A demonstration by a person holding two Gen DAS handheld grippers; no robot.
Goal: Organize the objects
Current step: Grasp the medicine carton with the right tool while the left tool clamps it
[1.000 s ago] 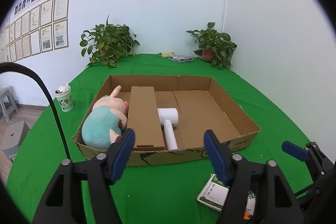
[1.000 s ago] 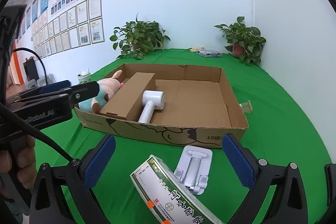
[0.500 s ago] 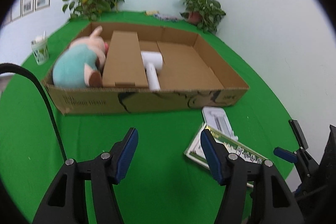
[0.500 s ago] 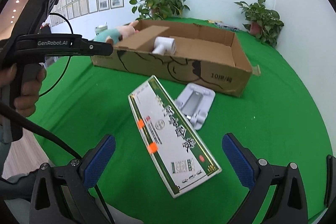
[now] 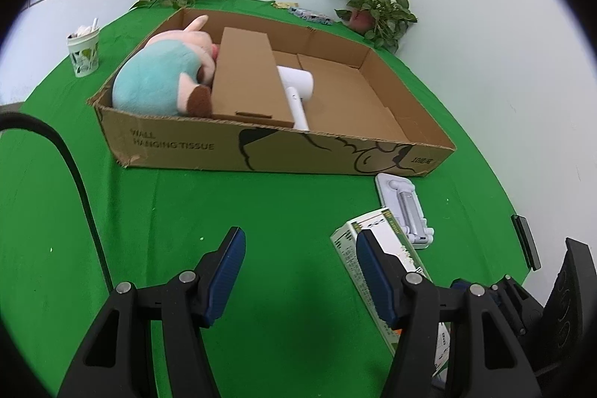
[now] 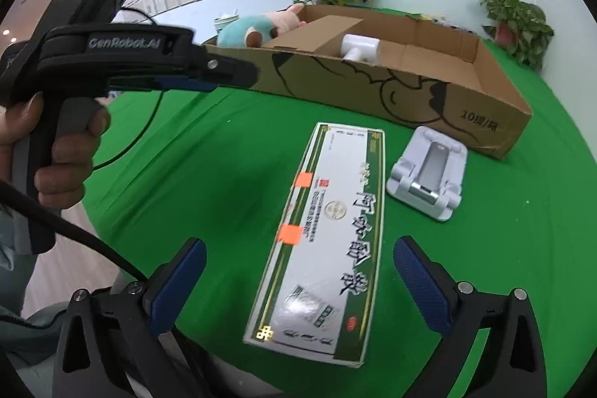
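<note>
The green-and-white carton [image 6: 328, 234] is lying flat on the green cloth [image 6: 209, 166], its near end framed between the spread jaws of the right gripper [image 6: 298, 282], whose pads are not touching it. Just beyond the right-hand jaw, the white folding stand [image 6: 429, 174] is lying beside the carton. Farther ahead, the cardboard tray [image 6: 410, 96] is being seen holding a plush pig [image 5: 164, 73], a brown box [image 5: 250, 77] and a white hair dryer [image 5: 296, 88]. The left gripper [image 5: 298, 267] is being held part open over bare cloth, nothing between its jaws, the carton just outside its right-hand one.
</note>
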